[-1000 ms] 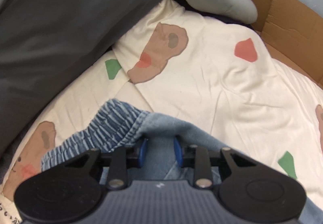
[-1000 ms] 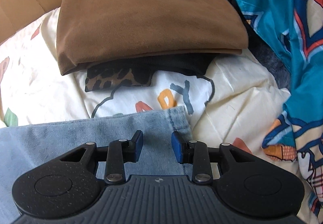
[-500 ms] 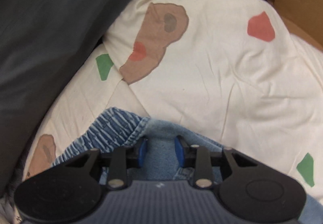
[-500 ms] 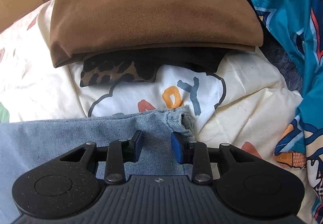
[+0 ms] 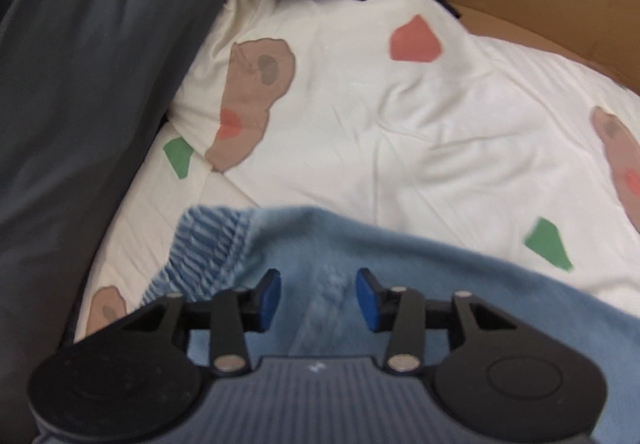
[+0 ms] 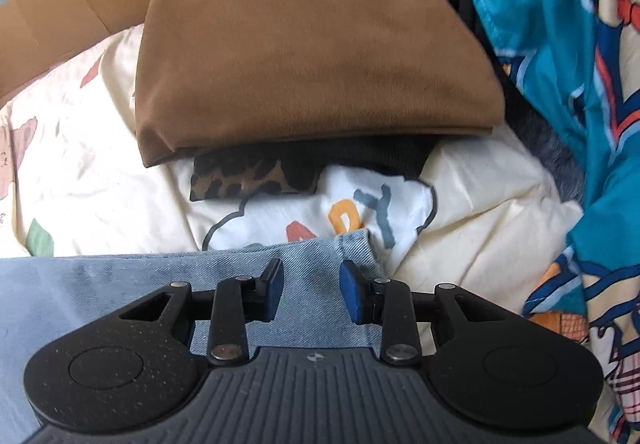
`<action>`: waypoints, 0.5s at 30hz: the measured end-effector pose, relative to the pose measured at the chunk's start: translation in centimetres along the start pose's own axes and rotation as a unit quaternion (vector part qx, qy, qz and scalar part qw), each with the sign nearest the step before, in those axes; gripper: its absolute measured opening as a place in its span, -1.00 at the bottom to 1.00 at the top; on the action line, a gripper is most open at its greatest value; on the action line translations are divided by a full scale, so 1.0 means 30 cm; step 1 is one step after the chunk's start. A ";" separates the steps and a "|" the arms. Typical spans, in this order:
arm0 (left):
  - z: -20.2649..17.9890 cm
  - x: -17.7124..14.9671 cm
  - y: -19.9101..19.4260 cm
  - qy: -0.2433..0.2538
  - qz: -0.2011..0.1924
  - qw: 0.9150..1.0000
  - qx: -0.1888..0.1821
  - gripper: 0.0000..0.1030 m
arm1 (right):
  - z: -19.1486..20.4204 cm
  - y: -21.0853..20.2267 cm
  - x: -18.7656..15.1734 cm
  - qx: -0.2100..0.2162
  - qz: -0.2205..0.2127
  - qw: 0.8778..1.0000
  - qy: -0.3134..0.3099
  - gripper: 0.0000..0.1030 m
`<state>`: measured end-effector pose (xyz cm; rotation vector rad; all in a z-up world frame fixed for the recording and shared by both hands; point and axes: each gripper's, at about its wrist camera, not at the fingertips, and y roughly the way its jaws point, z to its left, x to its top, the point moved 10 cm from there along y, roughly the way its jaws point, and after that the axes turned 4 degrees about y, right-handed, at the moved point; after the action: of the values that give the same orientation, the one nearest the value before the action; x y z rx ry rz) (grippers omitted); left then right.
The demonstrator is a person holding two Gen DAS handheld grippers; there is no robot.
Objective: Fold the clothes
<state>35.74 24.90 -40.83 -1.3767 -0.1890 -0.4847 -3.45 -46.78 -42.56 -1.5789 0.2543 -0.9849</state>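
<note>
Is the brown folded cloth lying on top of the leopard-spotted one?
Yes, the brown folded cloth sits on top, with the leopard-spotted cloth poking out from under its front edge.

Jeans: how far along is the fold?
Done: a brown garment sits folded on a stack at the back. In hand: the jeans lie across the bed sheet; the left claw is opening over the elastic waistband end, denim between its pads, while the right claw stands over the hem end. Left: whether more folds are needed can't be judged; the jeans aren't stacked yet.
</note>
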 end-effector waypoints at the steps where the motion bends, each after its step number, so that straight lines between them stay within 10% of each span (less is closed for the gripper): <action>1: -0.006 -0.020 -0.013 -0.002 -0.002 1.000 -0.003 -0.10 | -0.006 0.007 0.001 -0.008 0.001 1.000 -0.003 -0.27; 15: 0.018 -0.160 -0.145 -0.022 -0.050 0.998 0.014 0.04 | -0.050 0.095 0.060 -0.036 0.015 0.999 -0.018 -0.62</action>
<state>29.67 25.99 -38.77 -1.3564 -0.2997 -0.5341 -2.39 -49.79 -44.39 -1.6520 0.2893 -0.9325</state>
